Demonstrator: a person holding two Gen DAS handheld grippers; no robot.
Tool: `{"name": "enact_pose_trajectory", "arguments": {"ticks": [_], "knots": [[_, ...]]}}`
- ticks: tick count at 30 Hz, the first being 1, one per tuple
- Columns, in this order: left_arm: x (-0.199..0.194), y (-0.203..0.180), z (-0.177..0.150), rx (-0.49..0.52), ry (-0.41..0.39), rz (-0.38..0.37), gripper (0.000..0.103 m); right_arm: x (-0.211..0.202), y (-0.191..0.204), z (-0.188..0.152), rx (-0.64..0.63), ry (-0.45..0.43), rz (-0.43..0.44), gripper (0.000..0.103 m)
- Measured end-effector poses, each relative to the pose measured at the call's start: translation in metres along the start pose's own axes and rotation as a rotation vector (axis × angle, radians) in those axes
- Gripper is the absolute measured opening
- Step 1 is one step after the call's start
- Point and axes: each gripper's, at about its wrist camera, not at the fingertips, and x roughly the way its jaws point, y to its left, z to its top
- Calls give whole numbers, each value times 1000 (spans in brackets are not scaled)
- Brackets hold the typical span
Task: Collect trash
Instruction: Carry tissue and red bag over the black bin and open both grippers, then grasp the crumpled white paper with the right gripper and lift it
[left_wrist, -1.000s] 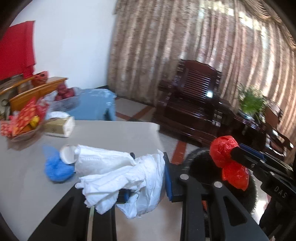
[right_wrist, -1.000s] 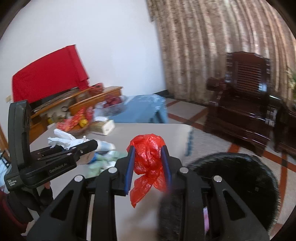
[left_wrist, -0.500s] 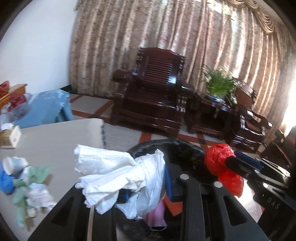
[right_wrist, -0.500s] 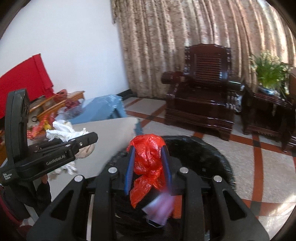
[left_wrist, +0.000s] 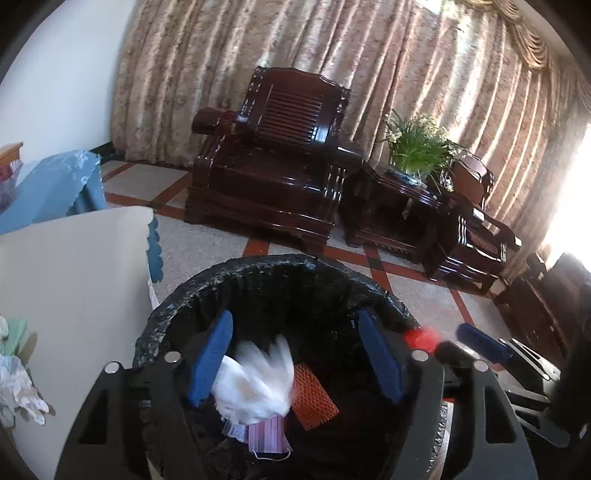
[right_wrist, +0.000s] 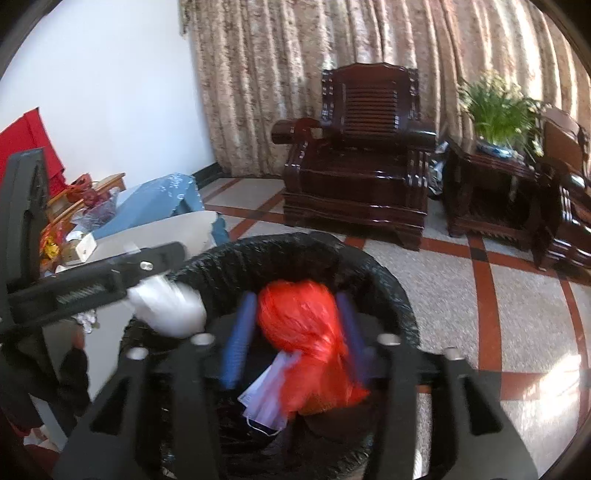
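Both grippers are hanging over the black-lined trash bin (left_wrist: 280, 280), which is standing on the tiled floor just beside the bench (left_wrist: 74, 280). The left gripper (left_wrist: 295, 358) has just been opening its jaws; they are standing wide now, and the wad of white paper (left_wrist: 255, 384) is blurring between them, clear of the right-hand pad and apparently dropping free toward the pink-striped face mask (left_wrist: 267, 437) and the orange mesh piece (left_wrist: 314, 397) already lying inside. The right gripper (right_wrist: 295, 336) has also just been opening; the crumpled red plastic bag (right_wrist: 306, 332) is sitting between its blue pads, which appear to be parting from it, so I judge it released rather than gripped.

Both pieces are looking very light, soft and crushable, so neither is needing force. The thin red film is likely to cling to a pad or catch air and drift. The paper is loose and many-folded, so it may snag on a finger.

More crumpled scraps (left_wrist: 18, 380) are waiting on the bench at the left edge of the left wrist view. These are likely handling the same way: pinching across the bunched middle of a wad should be gathering the most layers.
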Motion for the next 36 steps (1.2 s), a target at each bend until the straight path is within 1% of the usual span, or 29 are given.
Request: {"name": "enact_pose_trajectory", "arguments": {"ticks": [1, 2, 3, 6, 10, 13, 14, 16, 18, 22, 25, 30, 34, 36], "knots": [[-3, 3, 1, -8, -2, 4, 71, -2, -1, -1, 11, -5, -4, 74], [-5, 5, 2, -11, -6, 9, 74, -3, -2, -1, 20, -8, -8, 81], [-11, 8, 2, -12, -17, 18, 76, -5, -3, -1, 31, -12, -12, 93], [-27, 13, 6, 13, -51, 55, 81, -9, 0, 3, 74, -19, 24, 97], [-57, 19, 5, 87, -98, 143, 85, -14, 14, 10, 85, -23, 69, 97], [-85, 32, -1, 114, -125, 205, 88, -17, 39, 16, 44, -40, 111, 97], [-97, 42, -5, 104, -132, 232, 88, -17, 47, 17, 34, -44, 129, 97], [-110, 57, -8, 73, -135, 265, 88, -15, 63, 21, 16, -47, 163, 97], [-128, 80, -14, 27, -144, 315, 88, -12, 84, 24, -21, -43, 203, 97], [-162, 122, -28, -19, -174, 444, 88, -1, 131, 25, -86, -30, 286, 97], [-182, 148, -37, -46, -184, 515, 88, 4, 161, 26, -121, -28, 333, 97], [-204, 178, -50, -80, -193, 590, 88, 18, 213, 23, -185, -15, 408, 97], [-209, 198, -63, -115, -175, 623, 88, 32, 249, 15, -224, 7, 449, 97], [-210, 206, -68, -125, -167, 634, 88, 39, 261, 10, -235, 16, 460, 97]]}}
